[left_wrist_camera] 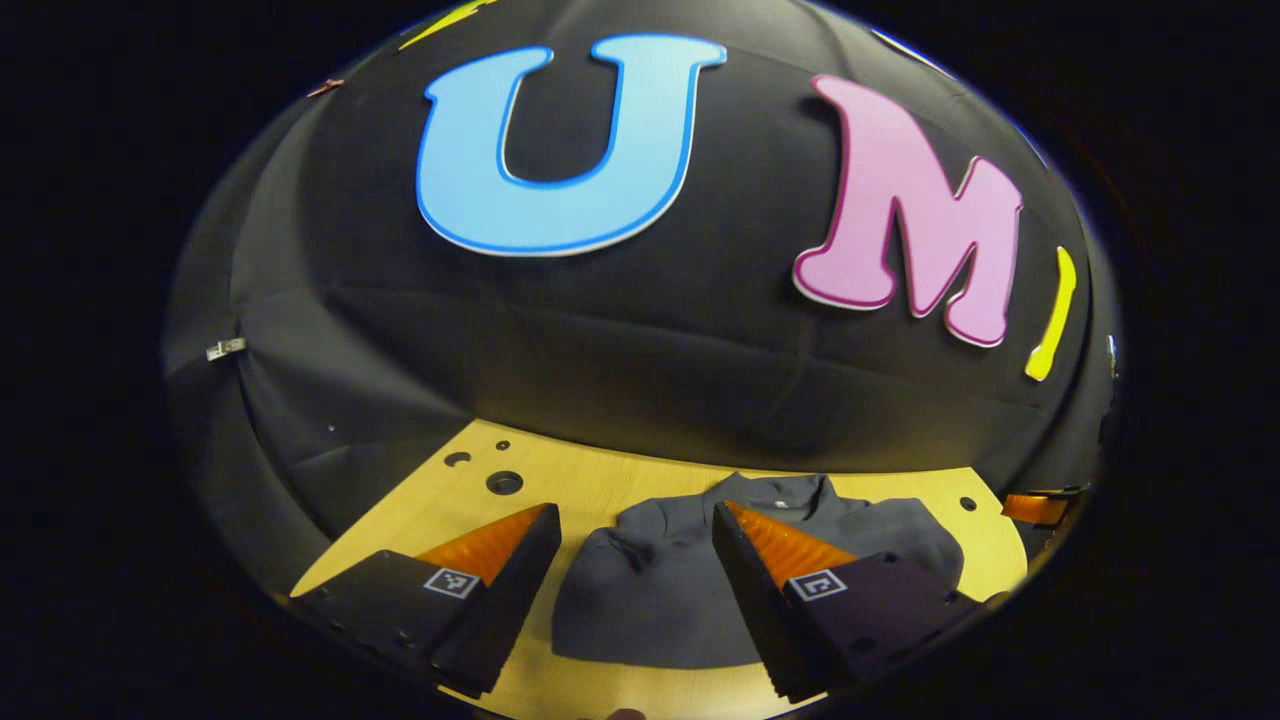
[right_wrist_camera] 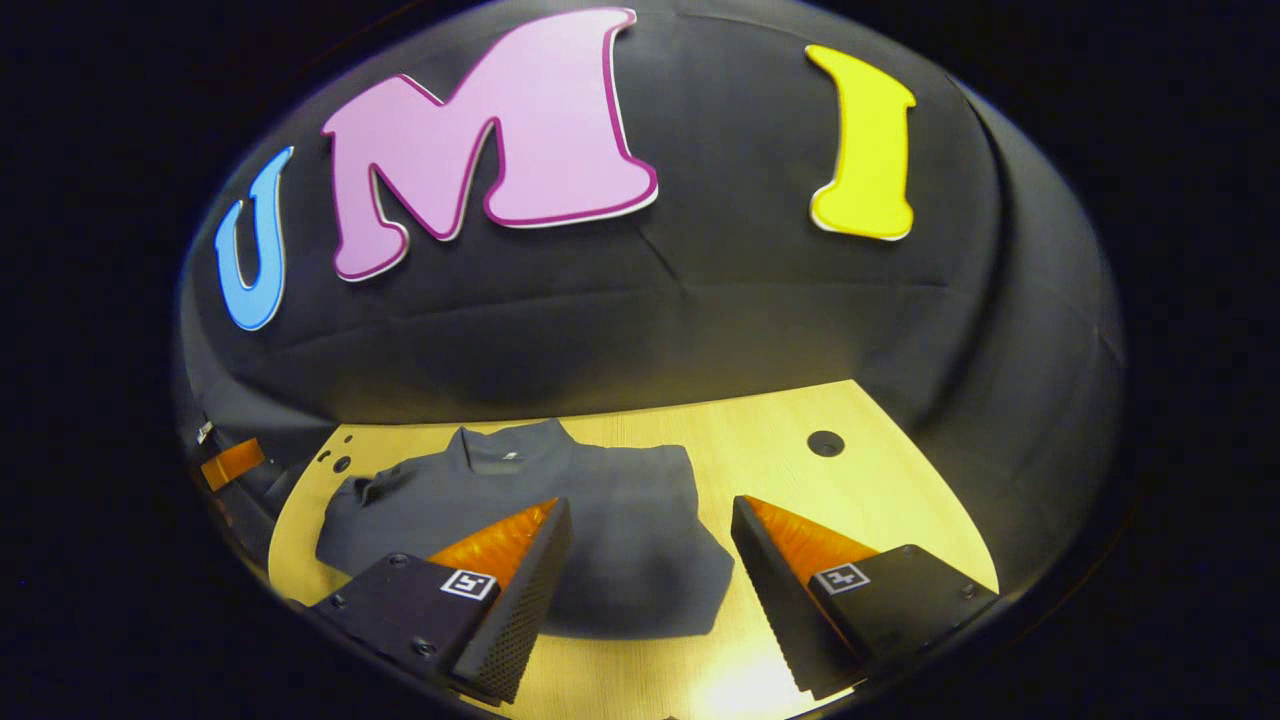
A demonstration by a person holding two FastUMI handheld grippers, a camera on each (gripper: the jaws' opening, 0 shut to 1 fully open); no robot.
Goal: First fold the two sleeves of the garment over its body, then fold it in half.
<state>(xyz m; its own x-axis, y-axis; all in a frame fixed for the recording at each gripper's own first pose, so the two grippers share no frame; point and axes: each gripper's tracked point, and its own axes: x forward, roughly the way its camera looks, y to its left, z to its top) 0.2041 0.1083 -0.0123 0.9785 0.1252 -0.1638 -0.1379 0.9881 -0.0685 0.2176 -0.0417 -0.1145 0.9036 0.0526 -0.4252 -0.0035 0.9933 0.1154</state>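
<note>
A dark grey collared garment (left_wrist_camera: 660, 590) lies flat on the wooden table (left_wrist_camera: 590, 485), collar toward the booth wall, its sleeves lying over its body. My left gripper (left_wrist_camera: 633, 522) hovers open above the garment's left part, with nothing between its fingers. In the right gripper view the same garment (right_wrist_camera: 610, 500) spreads across the table (right_wrist_camera: 780, 470). My right gripper (right_wrist_camera: 650, 512) is open over the garment's right edge, and its fingers hold nothing.
The tabletop has several round holes, one at the far left (left_wrist_camera: 504, 483) and one at the far right (right_wrist_camera: 825, 443). An orange strip (right_wrist_camera: 232, 462) sits past the table's left edge. The black booth wall stands close behind the table.
</note>
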